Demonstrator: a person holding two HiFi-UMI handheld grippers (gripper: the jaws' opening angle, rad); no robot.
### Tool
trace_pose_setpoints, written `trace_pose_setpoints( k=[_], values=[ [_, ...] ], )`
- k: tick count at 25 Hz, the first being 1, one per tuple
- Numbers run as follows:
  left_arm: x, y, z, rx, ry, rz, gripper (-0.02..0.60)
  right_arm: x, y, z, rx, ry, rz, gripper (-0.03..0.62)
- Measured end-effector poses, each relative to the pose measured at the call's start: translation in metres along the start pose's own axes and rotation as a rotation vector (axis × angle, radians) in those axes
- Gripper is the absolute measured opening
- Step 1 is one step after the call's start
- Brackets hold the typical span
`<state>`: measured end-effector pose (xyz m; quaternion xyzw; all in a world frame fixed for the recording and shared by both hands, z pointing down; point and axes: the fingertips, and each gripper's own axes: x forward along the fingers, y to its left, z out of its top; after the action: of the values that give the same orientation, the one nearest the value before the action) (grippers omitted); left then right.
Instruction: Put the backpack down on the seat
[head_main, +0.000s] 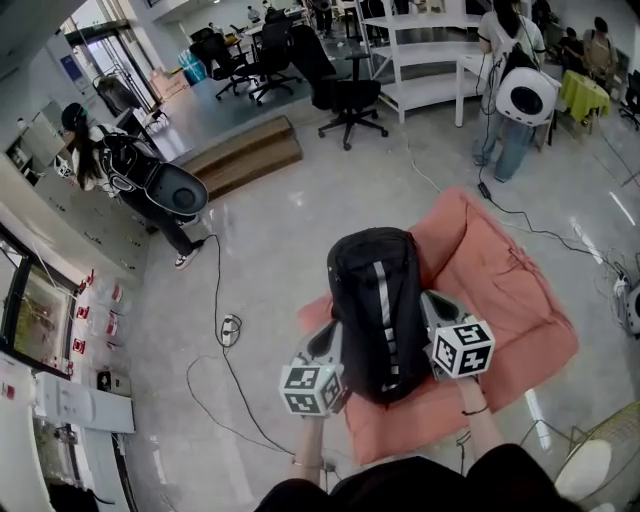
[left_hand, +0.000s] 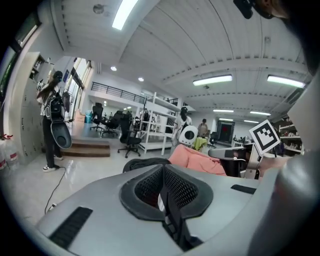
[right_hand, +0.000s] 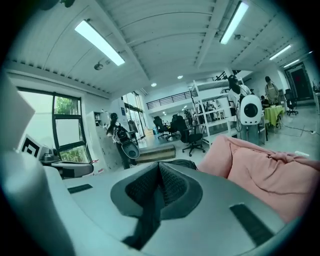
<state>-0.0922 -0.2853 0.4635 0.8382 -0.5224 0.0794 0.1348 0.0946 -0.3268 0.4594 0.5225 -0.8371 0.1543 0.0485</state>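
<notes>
A black backpack (head_main: 380, 310) with a grey stripe hangs upright between my two grippers, above the pink cushioned seat (head_main: 505, 290). My left gripper (head_main: 330, 348) is at the pack's lower left and my right gripper (head_main: 432, 312) at its right side. In the left gripper view the left gripper (left_hand: 164, 195) is shut on a black strap (left_hand: 173, 217), with the backpack's top (left_hand: 145, 163) and the seat (left_hand: 197, 159) beyond. In the right gripper view the right gripper (right_hand: 159, 192) is likewise shut on a dark strap (right_hand: 144, 224), and the seat (right_hand: 270, 170) lies to its right.
A cable and power strip (head_main: 231, 328) lie on the glossy floor left of the seat. Farther off are a wooden step (head_main: 245, 155), black office chairs (head_main: 345, 95) and white shelving (head_main: 420, 60). People stand at the left (head_main: 95, 150) and at the back right (head_main: 505, 60).
</notes>
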Motion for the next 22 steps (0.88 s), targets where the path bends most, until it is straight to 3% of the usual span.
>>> trace_pose_setpoints(
  k=[14,22],
  values=[
    [-0.073,-0.023,0.056,0.047,-0.186,0.044,0.018,-0.076,0.039,0.058,-0.093,-0.166,0.076,0.012],
    [-0.105,-0.028,0.073,0.124,-0.231,0.104,0.018,-0.110,0.037,0.069,-0.091,-0.216,0.069,0.012]
  ],
)
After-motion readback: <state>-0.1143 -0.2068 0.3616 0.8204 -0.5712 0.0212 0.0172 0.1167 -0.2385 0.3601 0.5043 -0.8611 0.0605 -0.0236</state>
